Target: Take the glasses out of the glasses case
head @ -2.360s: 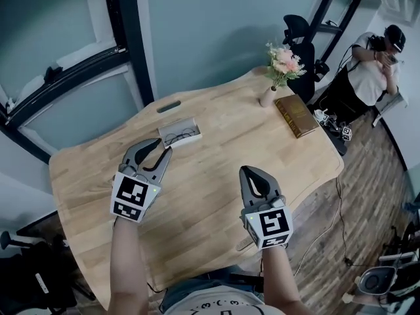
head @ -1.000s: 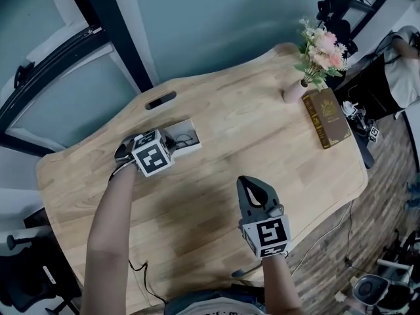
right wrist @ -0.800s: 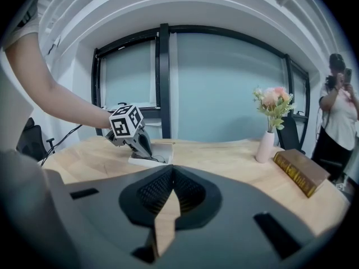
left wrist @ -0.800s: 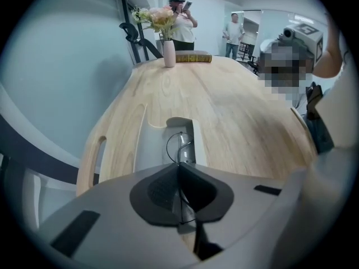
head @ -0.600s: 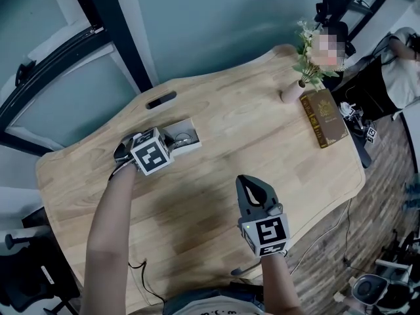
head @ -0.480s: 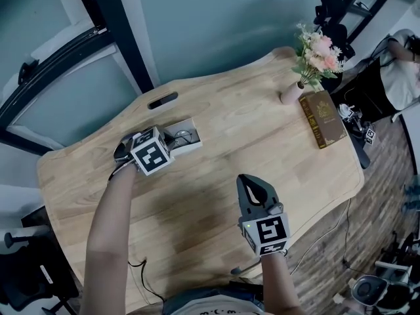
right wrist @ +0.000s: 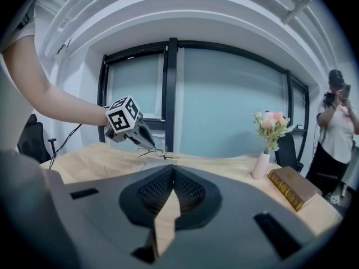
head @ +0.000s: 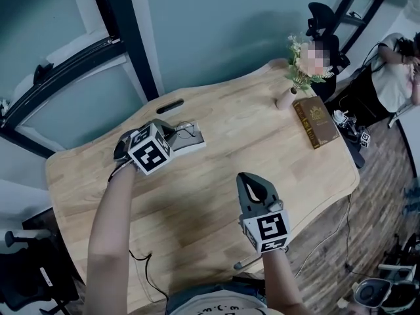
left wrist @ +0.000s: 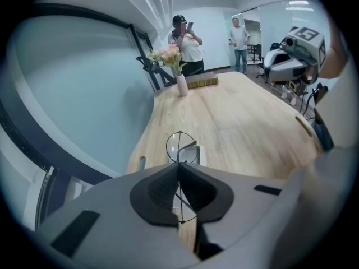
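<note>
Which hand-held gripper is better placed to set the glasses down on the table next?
Left. The left hand-held gripper is shut on the glasses, holding them above the open case. The right hand-held gripper is shut on nothing and sits well short of the case.

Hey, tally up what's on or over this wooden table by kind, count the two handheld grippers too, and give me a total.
Grippers: 2 (left gripper, right gripper)
Glasses: 1
Glasses case: 1
Book: 1
Vase of flowers: 1
Total: 6
</note>
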